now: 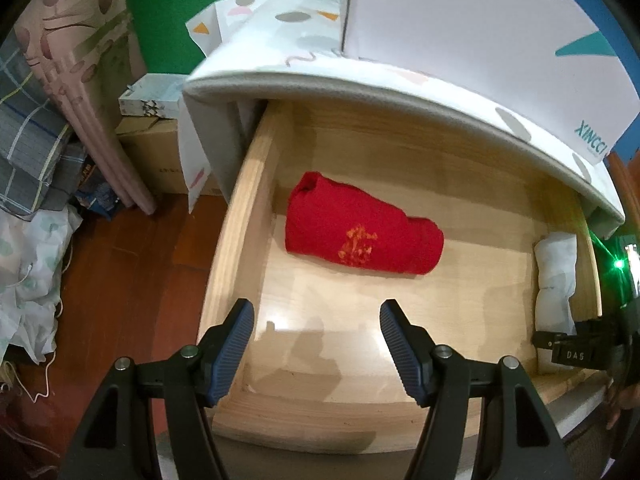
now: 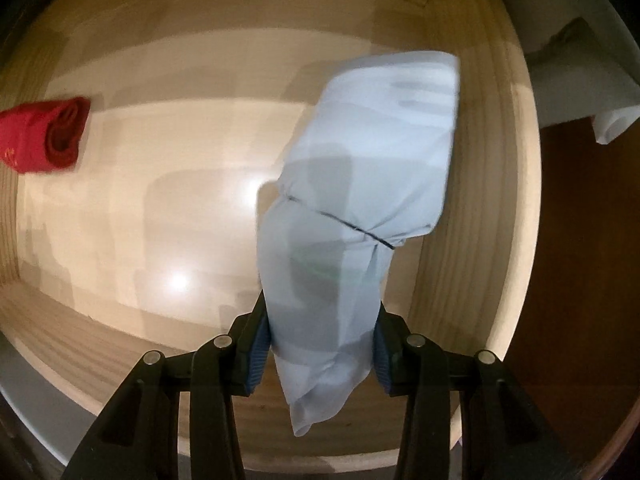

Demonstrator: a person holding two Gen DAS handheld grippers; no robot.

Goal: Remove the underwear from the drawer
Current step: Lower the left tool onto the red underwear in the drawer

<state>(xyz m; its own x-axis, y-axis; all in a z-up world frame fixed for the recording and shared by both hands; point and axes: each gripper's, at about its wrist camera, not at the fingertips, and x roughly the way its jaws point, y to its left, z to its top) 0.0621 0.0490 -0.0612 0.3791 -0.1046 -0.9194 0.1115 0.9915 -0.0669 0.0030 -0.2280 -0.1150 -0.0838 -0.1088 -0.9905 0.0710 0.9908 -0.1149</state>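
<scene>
The open wooden drawer (image 1: pixel 244 216) serves as the landmark here: its pale floor is glossy and throws back two bright light spots. Inside it, toward its left wall, lies a rolled red underwear (image 1: pixel 360 230) with an orange printed mark on top, flat on the floor and touching no wall. Against the drawer's right wall sits a pale blue-white underwear (image 2: pixel 360 184), a soft folded bundle with a thin dark seam line across it; the two garments are well apart. Above the drawer's back edge hangs a white patterned cloth (image 1: pixel 304 64) over the tabletop, and a white box (image 1: pixel 472 36) stands on it. Left of the drawer, on the dark wood ground, are a cardboard box (image 1: pixel 152 152) and heaped bedding (image 1: pixel 32 140). The left gripper (image 1: pixel 316 324) hovers over the drawer's front part, pointing steeply down, its jaws wide apart with nothing between them. The right gripper (image 2: pixel 320 344) points straight down into the drawer's right end, its blue pads pressed on the near end of the pale bundle, gripping it.
</scene>
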